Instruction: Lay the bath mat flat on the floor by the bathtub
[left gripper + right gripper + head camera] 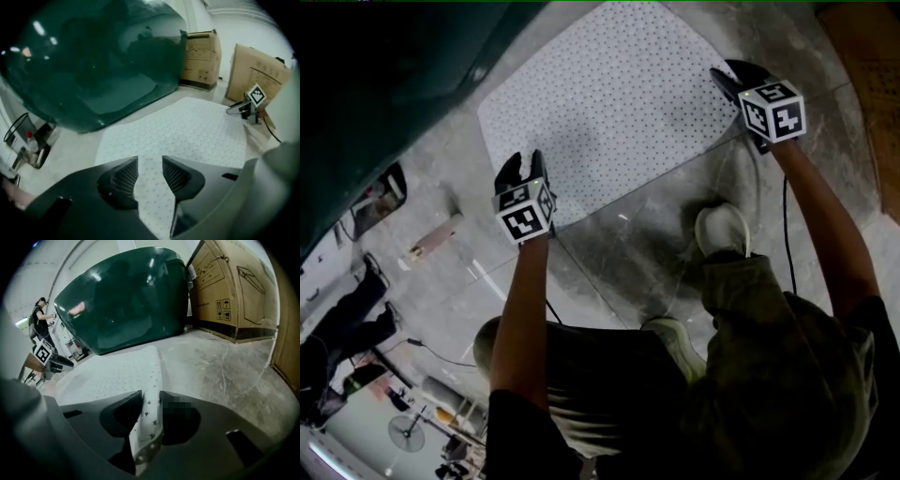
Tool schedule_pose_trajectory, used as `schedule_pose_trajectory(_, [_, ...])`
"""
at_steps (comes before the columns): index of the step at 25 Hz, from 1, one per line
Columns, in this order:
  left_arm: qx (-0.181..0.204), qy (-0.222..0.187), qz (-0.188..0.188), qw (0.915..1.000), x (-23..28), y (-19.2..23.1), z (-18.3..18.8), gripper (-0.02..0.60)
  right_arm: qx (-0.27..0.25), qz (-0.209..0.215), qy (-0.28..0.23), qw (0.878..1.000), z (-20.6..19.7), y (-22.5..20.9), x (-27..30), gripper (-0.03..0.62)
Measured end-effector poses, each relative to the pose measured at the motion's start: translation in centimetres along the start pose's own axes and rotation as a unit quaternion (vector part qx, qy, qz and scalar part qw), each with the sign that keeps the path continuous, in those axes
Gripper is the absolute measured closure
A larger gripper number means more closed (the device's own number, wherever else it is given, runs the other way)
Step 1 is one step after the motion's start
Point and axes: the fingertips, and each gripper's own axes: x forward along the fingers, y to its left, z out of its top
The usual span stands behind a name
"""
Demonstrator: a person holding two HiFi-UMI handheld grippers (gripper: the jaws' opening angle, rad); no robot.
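The white bath mat (pixel 609 103) with small dark stars lies spread on the grey concrete floor beside the dark green bathtub (pixel 384 84). My left gripper (pixel 523 167) hovers at the mat's near left corner; in the left gripper view its jaws (pixel 150 171) stand apart, with the flat mat (pixel 187 126) showing below the gap. My right gripper (pixel 727 77) is at the mat's right edge. In the right gripper view a raised fold of the mat (pixel 149 394) stands pinched between the jaws of that gripper (pixel 150 404). The tub (pixel 126 296) rises just beyond the mat.
Cardboard boxes (pixel 201 56) stand past the tub's end, and a large one (pixel 234 287) lines the right side. The person's shoes (pixel 722 230) rest on the floor just behind the mat. A small wooden block (pixel 436 236) lies left of the mat. Another person (pixel 40 315) stands far off.
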Motion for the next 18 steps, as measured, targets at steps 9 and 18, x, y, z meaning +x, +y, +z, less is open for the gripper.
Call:
schedule_pose_trajectory(9, [0.058,-0.022,-0.137,0.9886,-0.4,-12.1,3.4,0.420,-0.275,0.106,-0.022,0.955,0.9,16.6,0.5,0.528])
schedule_pose_trajectory(18, [0.000,0.062,-0.139,0.9883,1.2,-9.6,-2.5,0.420,-0.311,0.162,0.065,0.934,-4.7,21.0,3.2,0.389])
